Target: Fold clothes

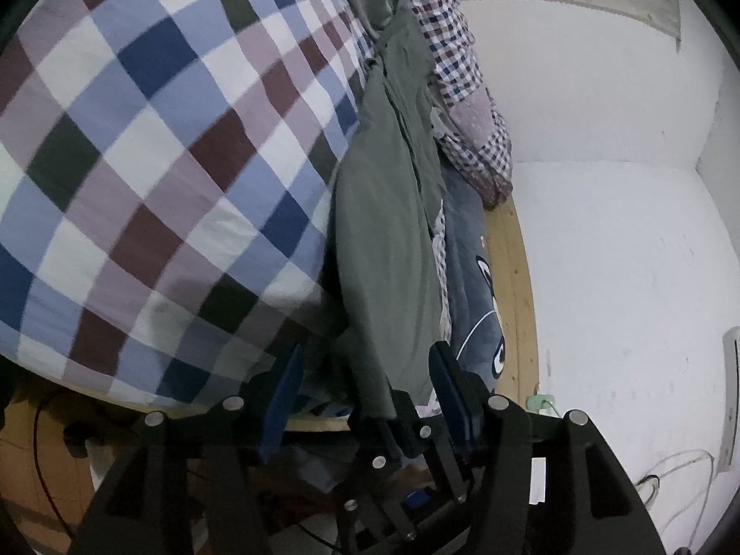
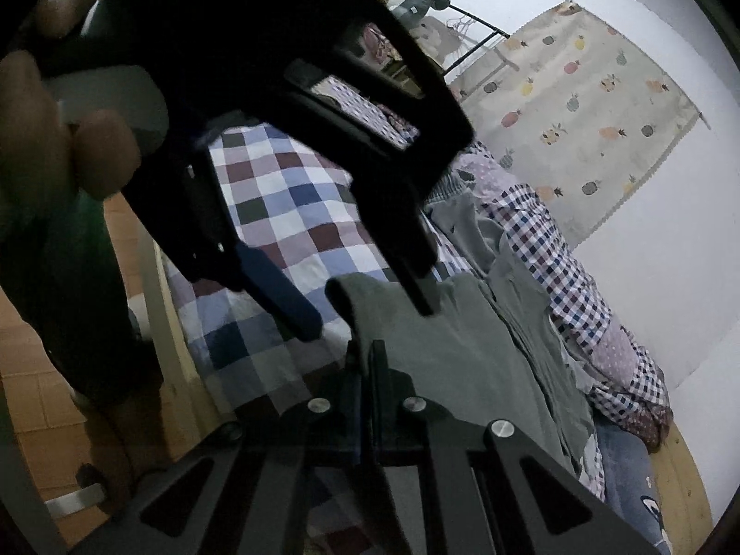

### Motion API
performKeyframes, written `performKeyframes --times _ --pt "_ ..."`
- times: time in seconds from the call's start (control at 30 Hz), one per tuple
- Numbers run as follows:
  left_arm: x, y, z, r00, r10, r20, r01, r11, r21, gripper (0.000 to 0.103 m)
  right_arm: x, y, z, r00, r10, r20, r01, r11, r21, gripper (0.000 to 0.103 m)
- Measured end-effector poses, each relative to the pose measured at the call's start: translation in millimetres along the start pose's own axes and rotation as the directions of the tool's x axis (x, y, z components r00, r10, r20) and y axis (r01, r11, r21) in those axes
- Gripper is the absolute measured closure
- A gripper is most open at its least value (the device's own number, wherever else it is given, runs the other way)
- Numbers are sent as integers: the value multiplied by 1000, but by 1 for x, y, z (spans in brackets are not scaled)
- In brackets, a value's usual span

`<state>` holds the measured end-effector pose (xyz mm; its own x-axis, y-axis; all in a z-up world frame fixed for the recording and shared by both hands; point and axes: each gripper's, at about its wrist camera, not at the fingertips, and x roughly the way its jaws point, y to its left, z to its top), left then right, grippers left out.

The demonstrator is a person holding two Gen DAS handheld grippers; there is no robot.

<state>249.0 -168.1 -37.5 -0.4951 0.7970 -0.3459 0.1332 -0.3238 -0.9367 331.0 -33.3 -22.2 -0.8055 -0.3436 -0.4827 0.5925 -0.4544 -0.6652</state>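
A grey-green garment point(image 1: 384, 231) lies stretched along the bed's edge. In the left wrist view my left gripper point(image 1: 365, 356) stands open, its blue pads point(image 1: 284, 393) on either side of the garment's near end and apart from it. In the right wrist view my right gripper point(image 2: 372, 360) is shut on the folded near edge of the same green garment point(image 2: 444, 347). Above it, the left gripper point(image 2: 365, 312) hovers open over that edge, held by a hand point(image 2: 92, 152).
A large-check bedspread point(image 1: 162, 162) covers the bed. A small-check shirt point(image 1: 453, 69) and a blue printed garment point(image 1: 476, 286) lie beside the green one along the wooden bed frame point(image 1: 513, 277). A white wall stands close on the right. Plug and cables point(image 1: 541, 402) lie below.
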Motion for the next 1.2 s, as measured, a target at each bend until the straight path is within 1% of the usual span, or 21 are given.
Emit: performKeyframes --times 0.03,0.07,0.1,0.13,0.2,0.3,0.37,0.53,0.57,0.6,0.63,0.67,0.7,0.73,0.77,0.9,0.93,1.13,1.2 --pt "3 -1 -1 1000 7 -5 -7 1000 7 44 0 0 0 1000 -1 3 1 1000 -1 102" --pt "5 -1 -3 1000 14 -12 -14 1000 13 48 0 0 0 1000 -2 7 2 1000 -3 102" --pt "6 -1 -3 1000 20 -17 -19 1000 16 62 0 0 -1 1000 -3 10 3 1000 -4 102" --pt "7 -1 -4 1000 20 -18 -20 1000 14 69 0 1 -1 1000 -4 12 4 1000 -6 102" --pt "5 1 -6 1000 16 -16 -16 1000 10 78 -1 1 -1 1000 -5 13 6 1000 -14 102" --pt "0 1 -8 1000 6 -18 -6 1000 20 79 -1 -2 -4 999 -30 26 30 999 -27 102" --pt "1 0 -9 1000 -4 -21 4 1000 7 79 -1 -6 -6 999 -32 28 33 999 -32 102" --pt "3 -2 -12 999 -6 -40 5 1000 -26 81 -15 4 -13 999 -38 13 38 998 -49 102" --pt "2 -3 -12 999 -5 -36 4 1000 -24 82 -20 7 -14 999 -36 14 37 998 -44 102" --pt "0 -4 -11 1000 -6 -29 5 1000 -23 89 -23 5 -15 999 -32 19 33 999 -37 101" --pt "-1 -6 -11 1000 -7 -22 6 1000 -21 91 -26 4 -17 999 -27 24 28 999 -30 96" --pt "-2 -7 -11 1000 -6 -15 6 1000 -19 93 -29 2 -18 999 -25 29 25 999 -24 87" --pt "-2 -8 -12 1000 -4 -8 4 1000 -16 98 -33 1 -19 999 -26 34 27 999 -19 82" --pt "-2 -10 -12 1000 -2 -1 2 1000 -14 99 -35 -1 -20 999 -30 35 31 999 -14 73" --pt "-2 -11 -12 1000 0 6 0 1000 -12 100 -37 -2 -21 999 -34 35 35 999 -10 68" --pt "-3 -17 -13 999 8 33 -8 1000 -3 101 -36 -8 -31 998 -69 -10 69 998 -1 65" --pt "-3 -19 -13 999 10 39 -10 1000 -1 101 -34 -10 -34 997 -79 -23 79 997 0 62" --pt "-10 -31 -15 998 -32 58 31 999 21 102 -30 -15 -51 984 -162 -67 162 987 -15 45" --pt "-12 -37 -15 997 -47 65 44 998 34 102 -27 -18 -58 978 -192 -85 191 981 -20 44"
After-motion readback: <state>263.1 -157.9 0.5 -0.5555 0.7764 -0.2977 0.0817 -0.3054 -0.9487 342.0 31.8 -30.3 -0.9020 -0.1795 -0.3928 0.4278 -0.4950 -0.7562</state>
